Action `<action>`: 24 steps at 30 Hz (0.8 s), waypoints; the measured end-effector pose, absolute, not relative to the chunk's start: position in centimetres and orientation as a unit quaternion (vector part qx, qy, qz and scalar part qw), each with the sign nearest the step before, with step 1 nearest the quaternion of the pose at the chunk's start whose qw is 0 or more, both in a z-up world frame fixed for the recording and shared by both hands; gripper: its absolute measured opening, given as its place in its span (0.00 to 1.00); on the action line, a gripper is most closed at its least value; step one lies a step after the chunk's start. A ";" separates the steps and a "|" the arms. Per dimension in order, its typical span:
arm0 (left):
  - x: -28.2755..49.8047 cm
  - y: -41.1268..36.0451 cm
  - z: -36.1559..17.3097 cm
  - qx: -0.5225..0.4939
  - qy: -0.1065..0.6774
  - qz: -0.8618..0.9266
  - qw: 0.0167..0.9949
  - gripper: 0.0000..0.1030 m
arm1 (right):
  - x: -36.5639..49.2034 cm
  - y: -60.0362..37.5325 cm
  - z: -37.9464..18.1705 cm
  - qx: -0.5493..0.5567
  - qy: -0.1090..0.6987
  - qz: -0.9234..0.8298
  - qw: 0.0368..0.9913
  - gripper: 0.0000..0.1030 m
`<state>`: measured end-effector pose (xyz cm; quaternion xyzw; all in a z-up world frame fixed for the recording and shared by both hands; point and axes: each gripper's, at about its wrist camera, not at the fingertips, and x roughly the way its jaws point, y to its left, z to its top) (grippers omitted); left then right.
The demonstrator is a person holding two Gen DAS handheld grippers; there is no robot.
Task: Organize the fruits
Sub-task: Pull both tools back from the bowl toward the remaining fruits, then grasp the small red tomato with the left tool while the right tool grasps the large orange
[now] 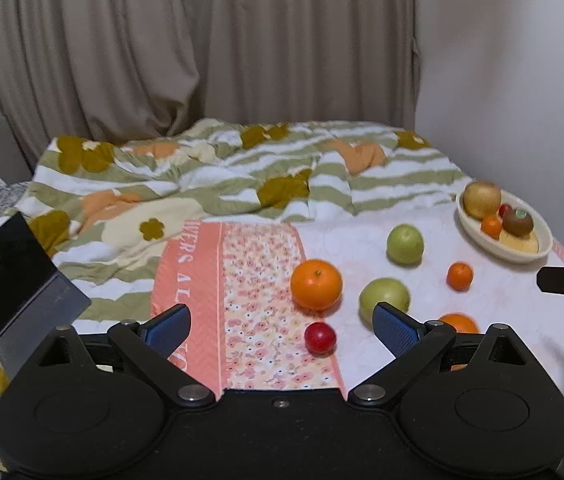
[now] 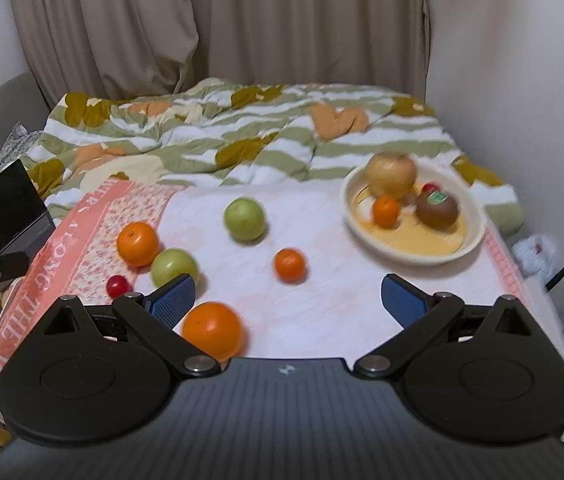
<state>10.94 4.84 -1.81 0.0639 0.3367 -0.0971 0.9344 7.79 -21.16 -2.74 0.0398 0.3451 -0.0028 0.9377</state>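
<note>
Both my claws are spread apart and empty: left claw (image 1: 282, 330), right claw (image 2: 287, 302). Nearest on the bed lie a big orange (image 2: 213, 330) and a small red fruit (image 1: 320, 338). Beyond them sit a green apple (image 1: 383, 298), another orange (image 1: 316, 284), a tangerine (image 1: 459, 276) and a second green apple (image 1: 405, 244). Far right, the bowl (image 2: 365, 229) holds a yellowish apple (image 2: 390, 174), a kiwi (image 2: 437, 209), a little orange (image 2: 385, 211) and something red behind.
</note>
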 end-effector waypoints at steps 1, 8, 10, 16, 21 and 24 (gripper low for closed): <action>11.4 5.1 -2.3 0.066 0.340 -0.102 0.933 0.96 | 8.0 -20.6 -3.2 0.041 0.348 -0.003 0.937 1.00; 14.5 5.6 -6.3 0.085 0.368 -0.132 0.916 0.95 | 9.4 -17.8 -6.8 0.022 0.368 0.007 0.929 1.00; 15.3 5.3 -7.4 0.093 0.376 -0.143 0.911 0.94 | 9.8 -17.4 -7.8 0.023 0.377 0.012 0.926 1.00; 16.9 3.7 -10.0 0.138 0.389 -0.175 0.894 0.84 | 10.7 -16.9 -10.1 0.017 0.397 0.017 0.917 1.00; 17.7 2.7 -11.8 0.163 0.398 -0.193 0.882 0.69 | 11.4 -16.7 -11.4 0.019 0.411 0.023 0.911 1.00; 18.0 2.4 -12.1 0.162 0.401 -0.194 0.880 0.64 | 11.7 -16.6 -11.7 0.022 0.413 0.028 0.910 1.00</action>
